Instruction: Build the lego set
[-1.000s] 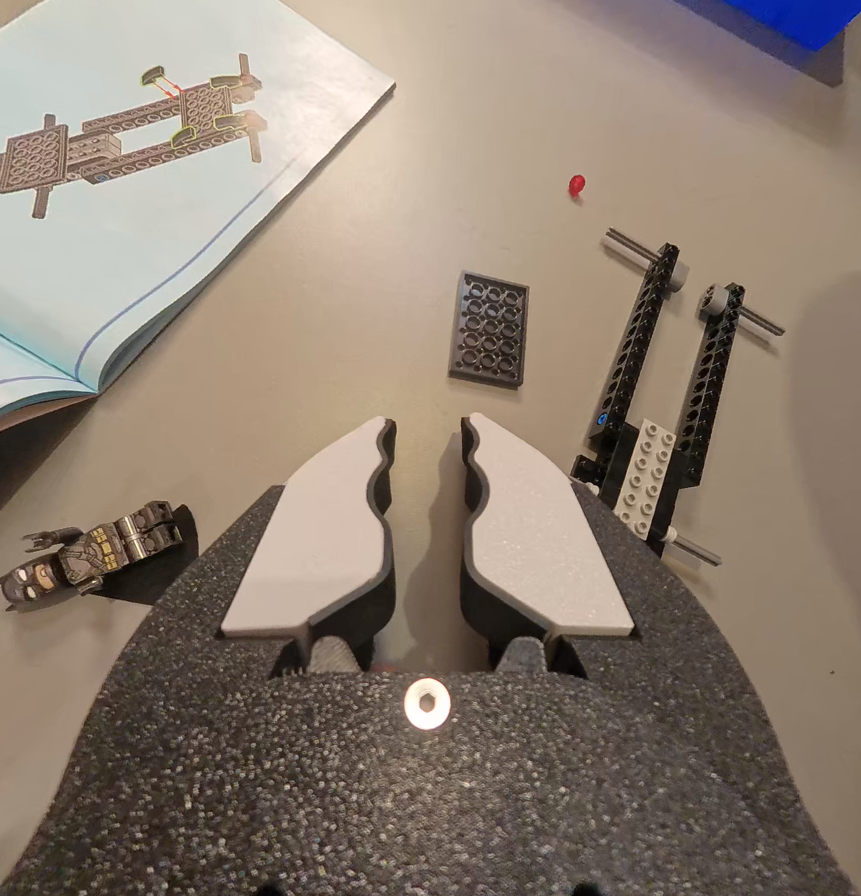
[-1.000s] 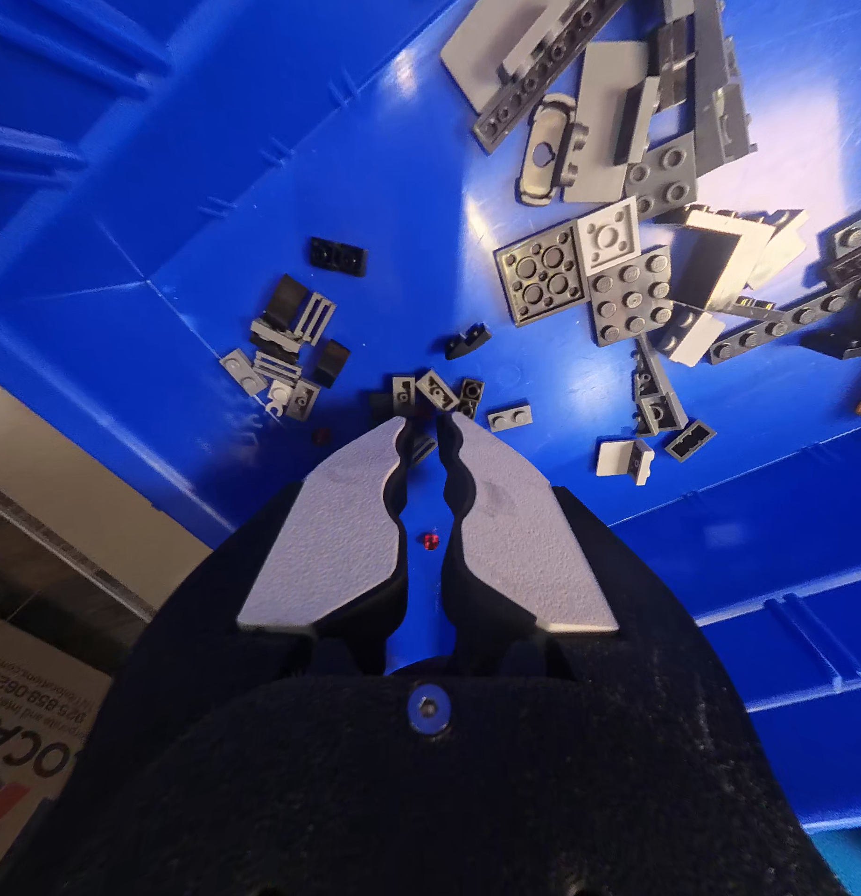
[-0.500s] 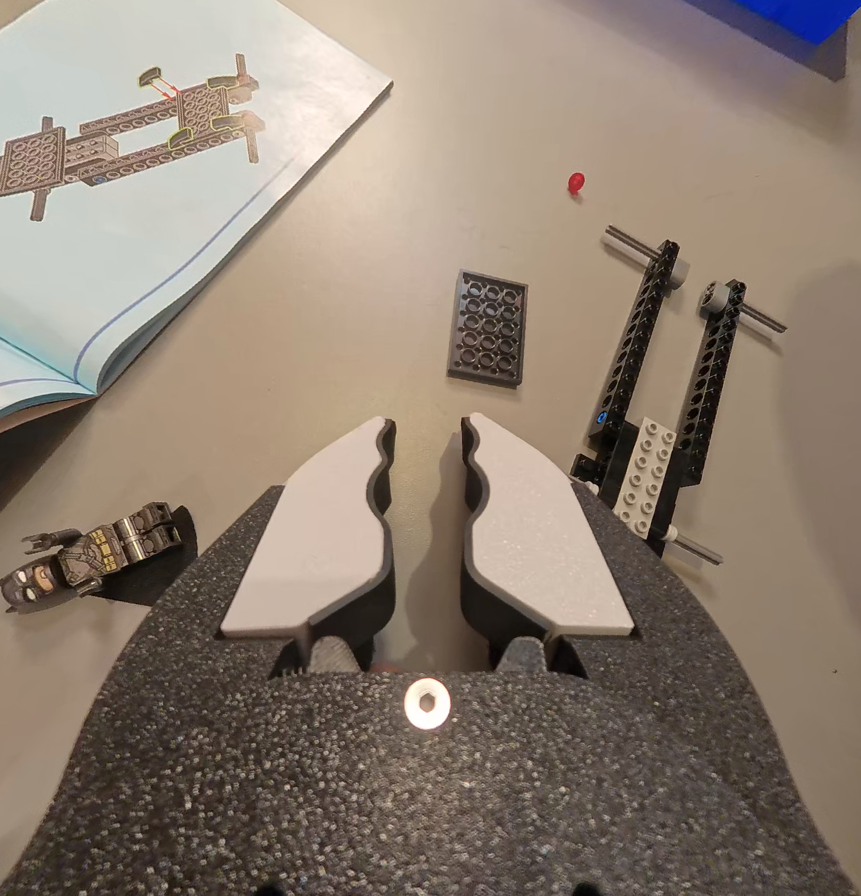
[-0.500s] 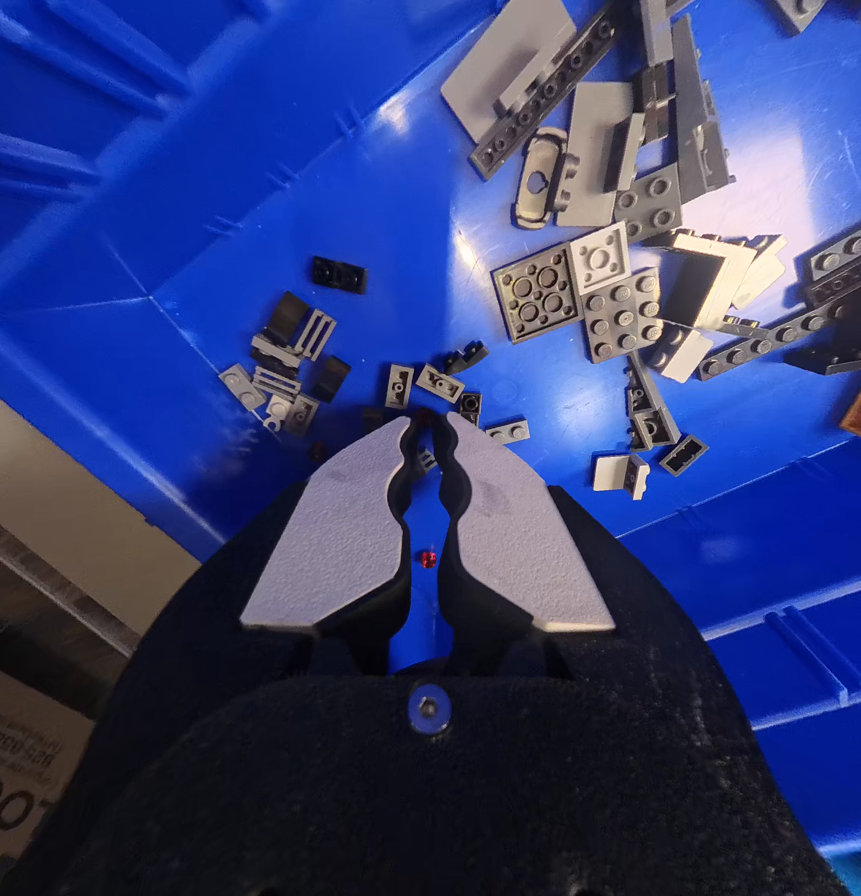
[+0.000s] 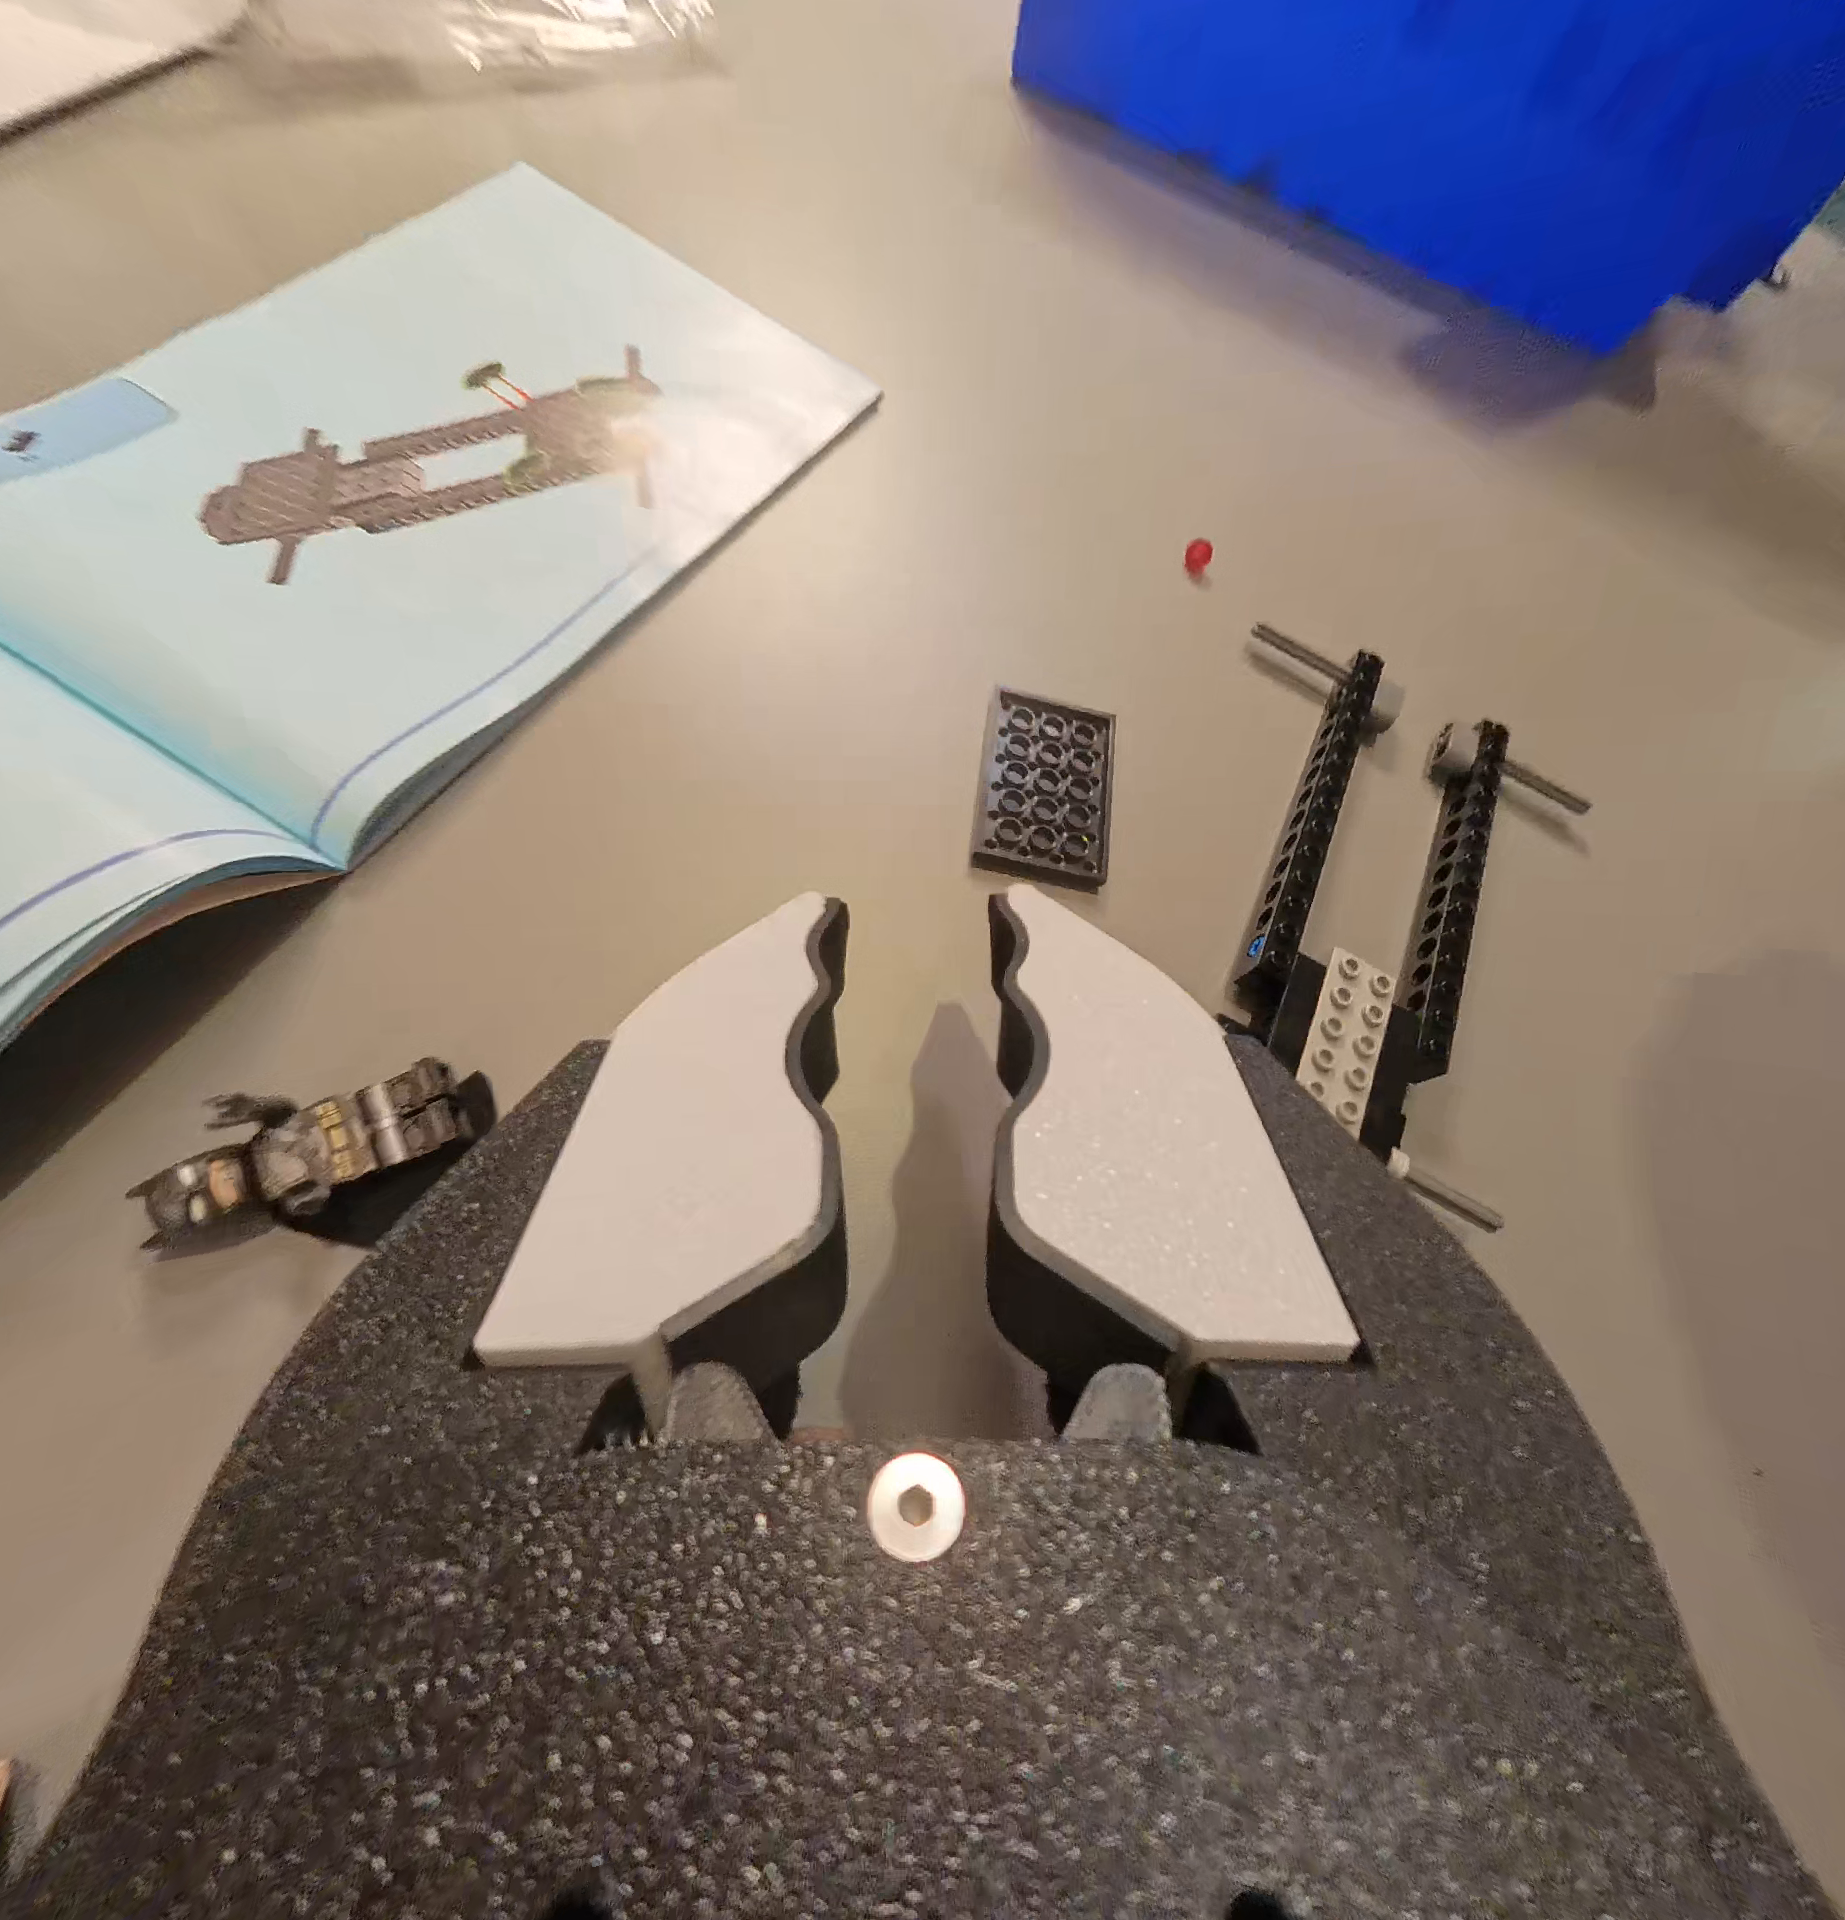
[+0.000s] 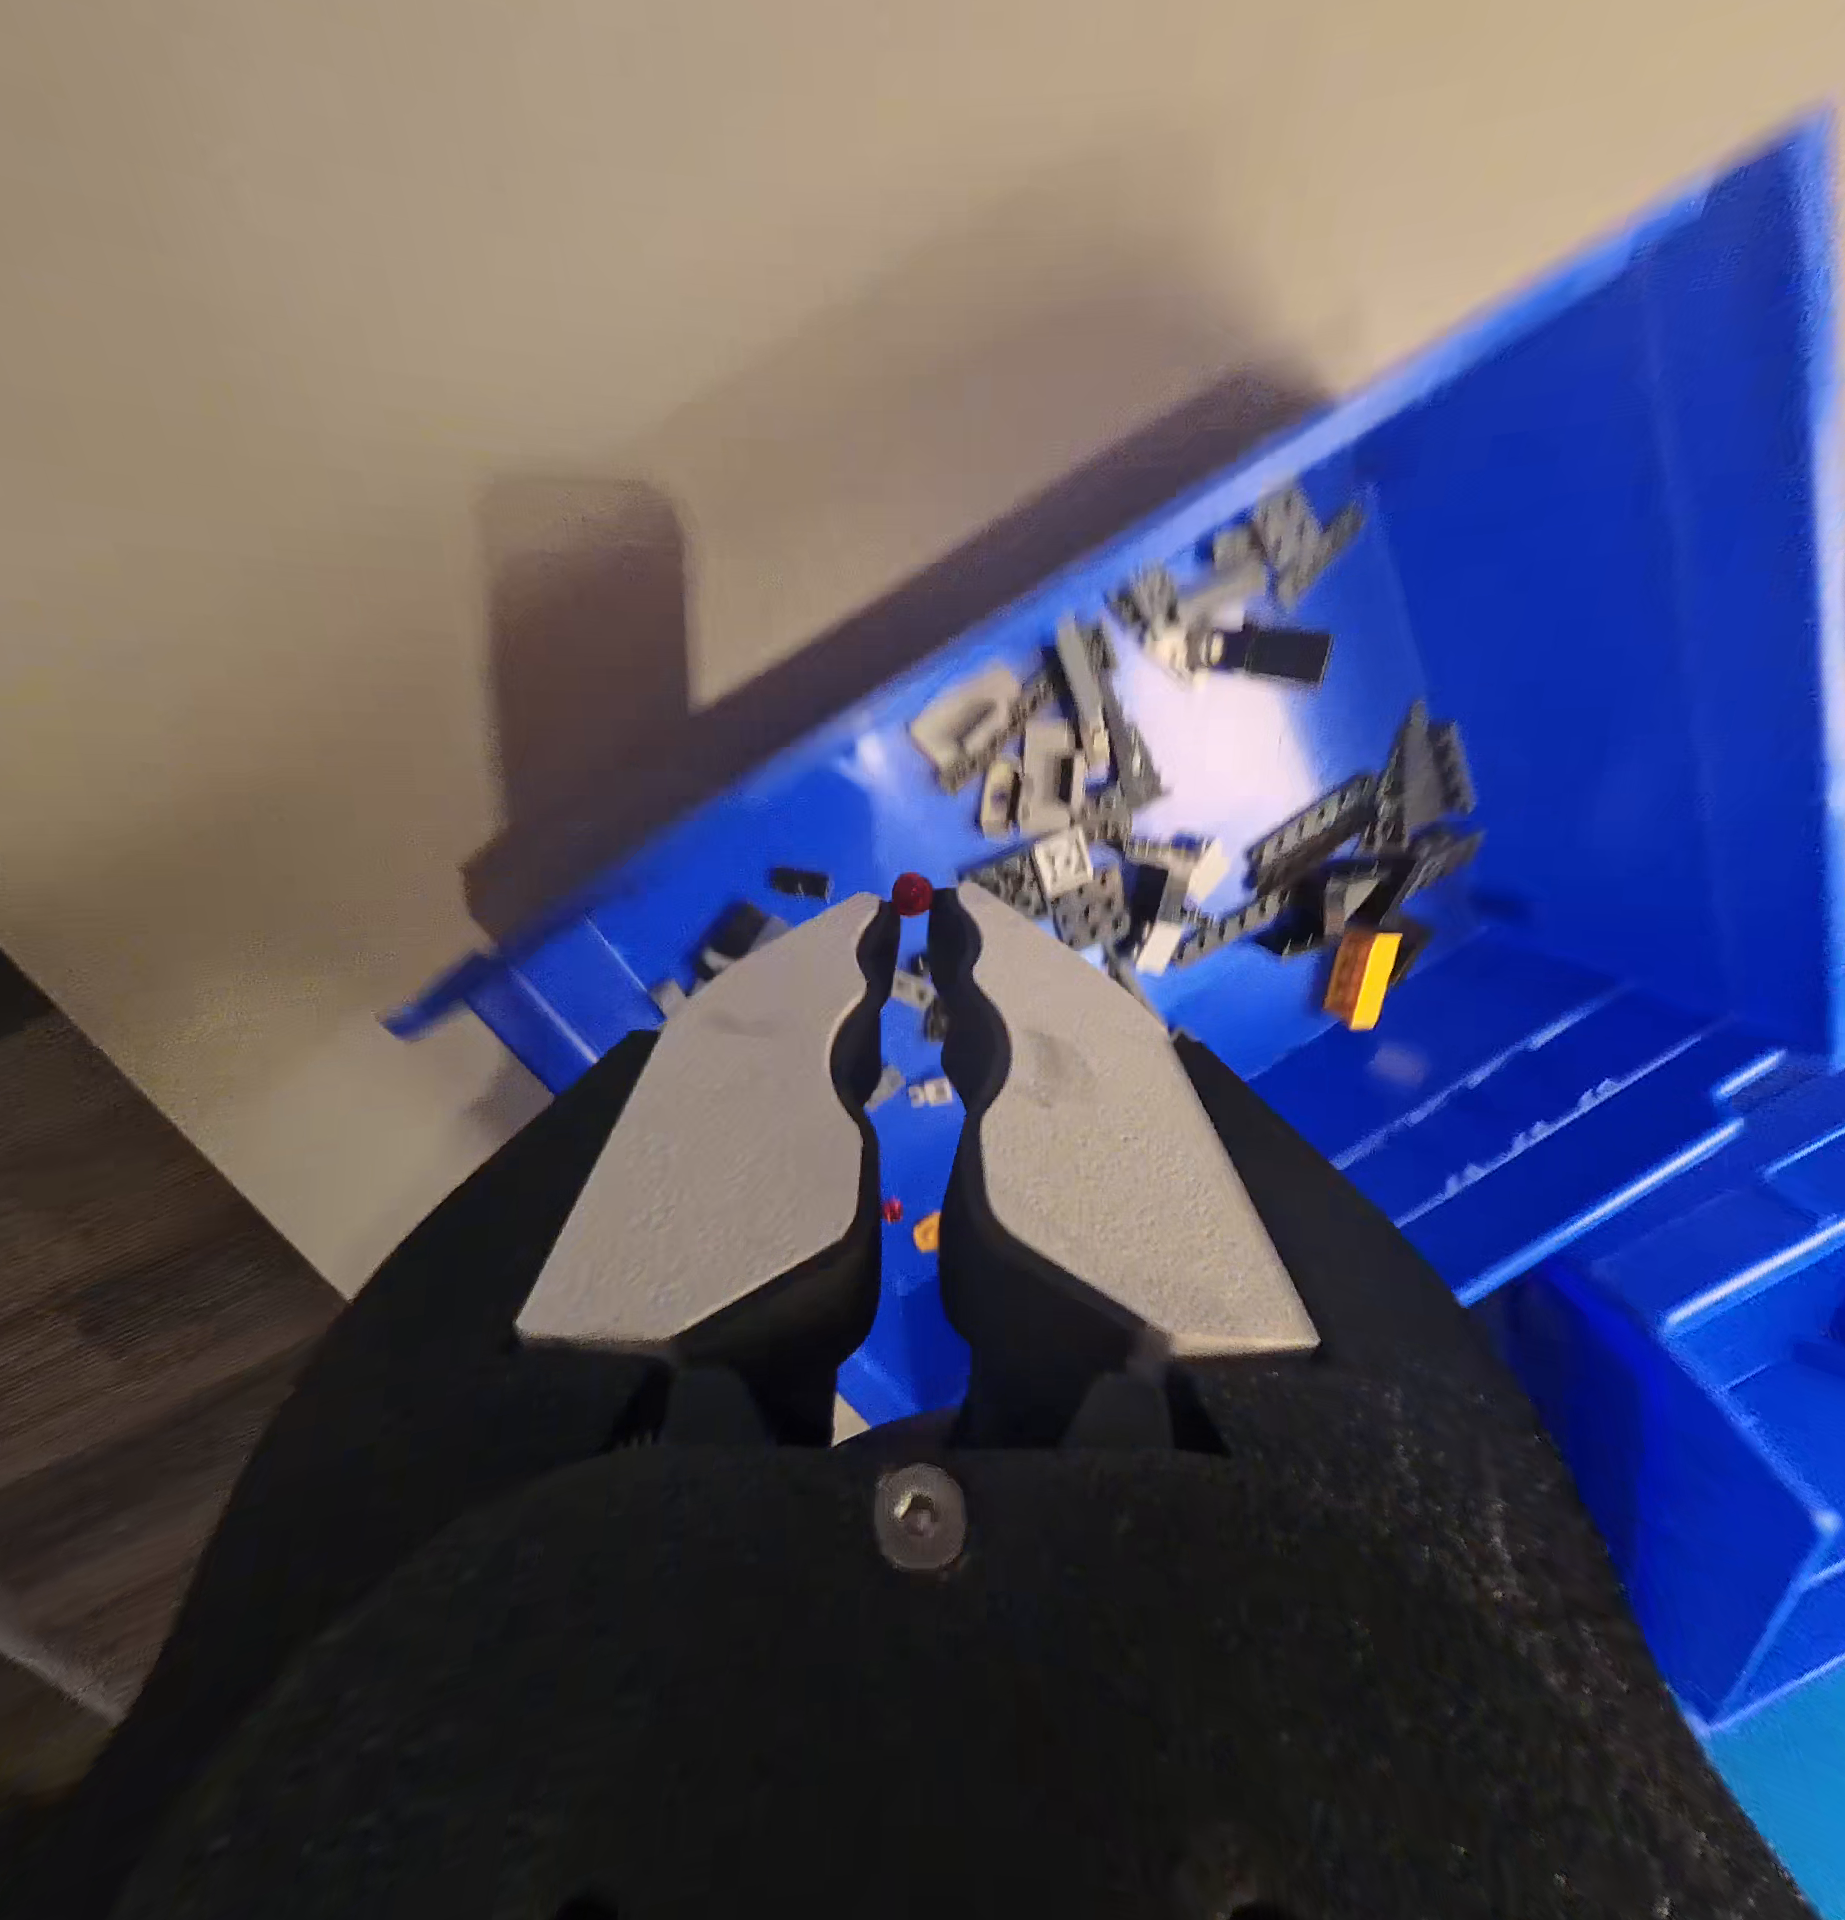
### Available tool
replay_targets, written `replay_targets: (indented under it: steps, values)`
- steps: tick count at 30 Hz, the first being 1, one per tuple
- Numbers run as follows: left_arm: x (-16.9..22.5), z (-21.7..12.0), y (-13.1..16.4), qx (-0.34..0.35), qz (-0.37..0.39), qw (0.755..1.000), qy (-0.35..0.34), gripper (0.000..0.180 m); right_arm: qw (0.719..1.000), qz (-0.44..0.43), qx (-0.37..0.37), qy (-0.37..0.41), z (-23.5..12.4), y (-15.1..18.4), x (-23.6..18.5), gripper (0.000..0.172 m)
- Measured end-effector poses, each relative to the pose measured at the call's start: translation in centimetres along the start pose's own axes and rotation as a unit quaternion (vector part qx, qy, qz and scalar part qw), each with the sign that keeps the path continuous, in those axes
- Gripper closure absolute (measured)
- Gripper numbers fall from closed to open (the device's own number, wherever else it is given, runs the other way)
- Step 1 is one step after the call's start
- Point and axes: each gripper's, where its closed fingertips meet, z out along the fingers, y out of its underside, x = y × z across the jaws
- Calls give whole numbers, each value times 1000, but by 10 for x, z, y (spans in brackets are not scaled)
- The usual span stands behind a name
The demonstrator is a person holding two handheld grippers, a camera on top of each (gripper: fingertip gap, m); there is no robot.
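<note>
My right gripper [image 6: 911,908] is shut on a small red round stud [image 6: 911,894], pinched at the very fingertips and held up over the blue bin [image 6: 1624,623]. Several grey and black bricks [image 6: 1157,790] lie on the bin's floor below; the view is blurred. My left gripper [image 5: 918,909] is open and empty, hovering over the grey table. A dark grey studded plate [image 5: 1045,792] lies just beyond its right fingertip. A black beam assembly [image 5: 1365,935] with a light grey plate and axles lies to the right. Another red stud [image 5: 1196,555] lies farther off on the table.
An open light blue instruction booklet [image 5: 326,540] lies at the left. A dark minifigure [image 5: 305,1148] lies beside my left gripper. The blue bin [image 5: 1417,135] stands at the far right of the table. A yellow-orange brick [image 6: 1365,977] sits in the bin. The gap from one gripper's tips to the other's is roughly 40 centimeters. To the dark grey studded plate [image 5: 1045,792]: left tips about 6 centimeters, right tips about 35 centimeters.
My right gripper closed on the red stud among the small parts and rose fast away from the bin floor with it. My left gripper pulled back a little, still open.
</note>
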Motion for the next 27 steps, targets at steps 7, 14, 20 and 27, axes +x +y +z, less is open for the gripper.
replay_targets:
  steps: [7, 14, 20, 27]
  values:
    - [-5, -10, 5, -15, 14, 999, -37, 154, 992, -93, 90, -11, 1, -135, -55, 165]
    - [9, -8, 6, -31, 51, 997, -58, 154, 990, -65, 124, -7, 81, -235, -91, 166]
    - [11, -6, 11, -39, 44, 997, -59, 154, 993, -51, 98, -31, 127, -241, -98, 165]
    - [8, -6, 10, -33, 37, 997, -61, 154, 990, -45, 115, -67, 134, -242, -104, 164]
